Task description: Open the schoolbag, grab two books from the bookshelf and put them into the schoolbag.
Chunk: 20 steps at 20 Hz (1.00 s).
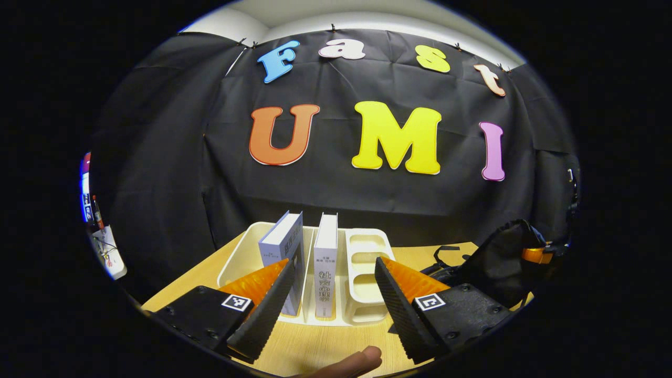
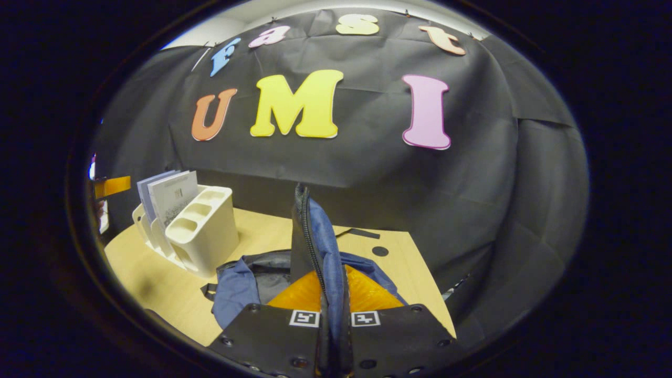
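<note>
Where cloth walls it, wooden table (image 2: 157,278) — perhaps scuffed.

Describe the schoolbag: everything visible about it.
The schoolbag lies slumped on the wooden table, right of the white bookshelf. It looks like soft fabric, dark outside with blue lining, and a black strap trails toward the shelf. Its mouth is open: the right gripper is shut on the zippered flap and holds it upright. In the left gripper view it shows as a dark raised mass.
</note>
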{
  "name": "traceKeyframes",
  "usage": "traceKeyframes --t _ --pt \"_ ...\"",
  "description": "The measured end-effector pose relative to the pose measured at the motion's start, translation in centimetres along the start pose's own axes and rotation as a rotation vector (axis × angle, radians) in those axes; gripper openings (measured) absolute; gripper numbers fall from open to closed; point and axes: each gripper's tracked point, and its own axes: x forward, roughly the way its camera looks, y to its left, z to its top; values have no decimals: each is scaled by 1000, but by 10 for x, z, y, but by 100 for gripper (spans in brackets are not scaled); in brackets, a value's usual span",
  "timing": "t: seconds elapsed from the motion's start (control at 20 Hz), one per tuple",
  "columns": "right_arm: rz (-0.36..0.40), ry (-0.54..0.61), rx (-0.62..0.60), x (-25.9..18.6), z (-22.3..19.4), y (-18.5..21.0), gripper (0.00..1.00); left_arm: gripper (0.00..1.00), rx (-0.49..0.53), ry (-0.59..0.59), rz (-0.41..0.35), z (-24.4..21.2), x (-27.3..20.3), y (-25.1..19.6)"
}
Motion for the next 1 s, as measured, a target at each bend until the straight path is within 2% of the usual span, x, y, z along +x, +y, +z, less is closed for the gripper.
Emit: traceKeyframes --t 0.2,0.6,0.8,1.0 --pt "-1 -3 24 2 1 -19 7 97 -2 21 21 22 26 1" --pt "15 3 21 5 -7 -23 7 96 8 180 16 27 87 -1" --pt "15 -5 25 4 -6 -24 7 96 69 264 45 19 113 11" --pt "17 -19 17 3 -8 -25 7 94 119 363 39 8 134 13"
